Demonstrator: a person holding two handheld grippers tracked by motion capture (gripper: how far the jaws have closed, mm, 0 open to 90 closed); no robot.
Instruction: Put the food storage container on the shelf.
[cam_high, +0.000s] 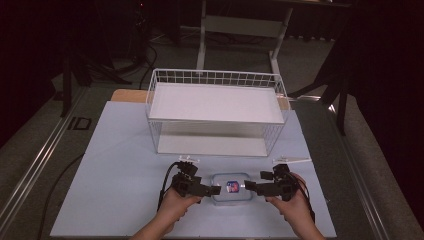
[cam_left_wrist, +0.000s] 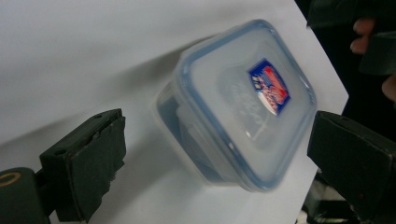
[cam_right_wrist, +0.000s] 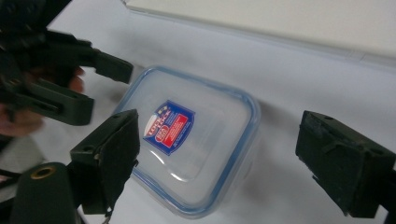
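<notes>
Two hands at the bottom centre of the high view, each with a gripper. Left gripper (cam_high: 216, 189) just left of the box (cam_high: 231, 189), right gripper (cam_high: 248, 185) just right of it, both aimed inward at the box ends. Box sitting low centre on the pale blue mat (cam_high: 120, 165), lid on, clear plastic with a blue rim.

Left gripper view: jaws apart, one pad lower left, the other at the right edge, box (cam_left_wrist: 243, 102) in the middle of the frame and free of both. Right gripper view: jaws likewise wide apart, box (cam_right_wrist: 187, 140) between and beyond them, not clamped; left gripper (cam_right_wrist: 100, 81) in the upper left, its jaws open beside the box's far corner.

Sticker (cam_high: 232, 186) on the lid: blue border, red panel, white lettering too blurred to read in any view.

Farther up the mat, centre frame: white wire rack (cam_high: 215, 80) with two shelves. Nothing between box and rack. Past that, top of the frame, dark floor, cables and white table legs (cam_high: 202, 40).
</notes>
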